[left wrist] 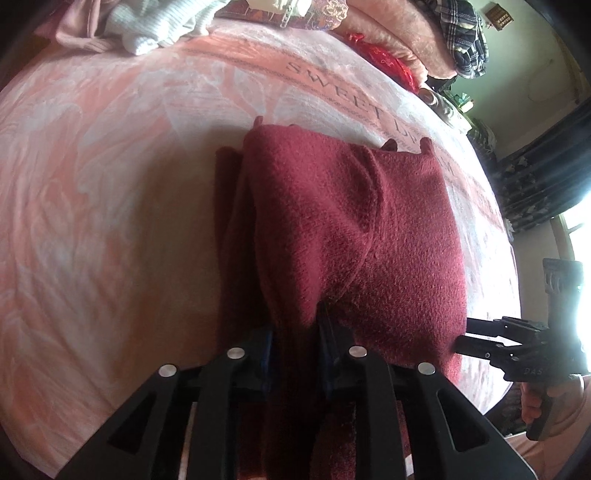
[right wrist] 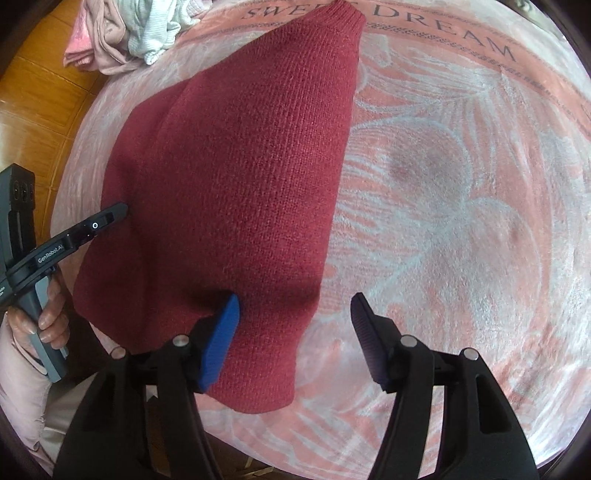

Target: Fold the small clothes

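While the left gripper (left wrist: 295, 332) pinches a bunched fold of the sweater (left wrist: 354, 236) between its blue pads (left wrist: 266, 350), the fabric rises from the clamp and drapes forward over the blanket (left wrist: 110, 184). Jaws stand narrow, cloth filling the gap.

Sweater: dark red knit, folded into a thick wedge, lying on the blanket near its near edge. From the right wrist view the sweater (right wrist: 236, 177) tapers toward a ribbed hem (right wrist: 343, 14) at the far end, touching the "SWEET DREAM" lettering (right wrist: 436, 33) woven into the blanket (right wrist: 461, 184).

Right gripper (right wrist: 295, 328): jaws spread wide, nothing between them. Its blue left pad (right wrist: 221, 343) sits over the sweater's near corner; whether it touches the knit, cannot tell. The other pad (right wrist: 365, 339) hangs over bare blanket. In the left view the right gripper (left wrist: 461, 338) shows its finger tips at the sweater's right edge.

Left gripper (right wrist: 123, 210) as seen from the right: tip buried in the sweater's left side, held by a hand (right wrist: 48, 314).

Far corner of the blanket: a heap of pale clothes (left wrist: 147, 26), white and pink. Plaid cloth (left wrist: 465, 33) piled beyond the pillows. Wood floor (right wrist: 33, 99) past the blanket edge.
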A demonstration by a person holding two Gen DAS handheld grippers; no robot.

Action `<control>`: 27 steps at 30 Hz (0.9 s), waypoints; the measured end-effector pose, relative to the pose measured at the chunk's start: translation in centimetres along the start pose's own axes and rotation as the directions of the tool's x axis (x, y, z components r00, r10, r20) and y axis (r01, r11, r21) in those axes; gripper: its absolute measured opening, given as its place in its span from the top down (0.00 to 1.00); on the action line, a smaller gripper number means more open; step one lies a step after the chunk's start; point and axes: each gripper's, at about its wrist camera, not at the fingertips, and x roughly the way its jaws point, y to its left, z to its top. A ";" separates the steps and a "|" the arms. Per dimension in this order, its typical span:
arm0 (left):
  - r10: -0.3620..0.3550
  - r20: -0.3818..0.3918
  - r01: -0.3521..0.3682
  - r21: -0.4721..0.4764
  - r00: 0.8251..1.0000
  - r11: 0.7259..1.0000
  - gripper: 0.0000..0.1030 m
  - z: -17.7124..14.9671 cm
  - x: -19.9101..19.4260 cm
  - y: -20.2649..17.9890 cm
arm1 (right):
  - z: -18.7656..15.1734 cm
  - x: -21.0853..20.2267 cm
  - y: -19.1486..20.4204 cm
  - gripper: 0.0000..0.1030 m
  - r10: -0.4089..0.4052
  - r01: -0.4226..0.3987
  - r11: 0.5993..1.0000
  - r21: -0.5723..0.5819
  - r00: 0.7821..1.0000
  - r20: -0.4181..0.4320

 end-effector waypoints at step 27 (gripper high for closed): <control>0.044 -0.063 -0.037 0.100 0.997 0.994 0.91 -5.6 -3.2 -4.0 | -1.2 -3.5 1.2 0.43 0.045 -0.043 0.998 -0.034 0.997 0.059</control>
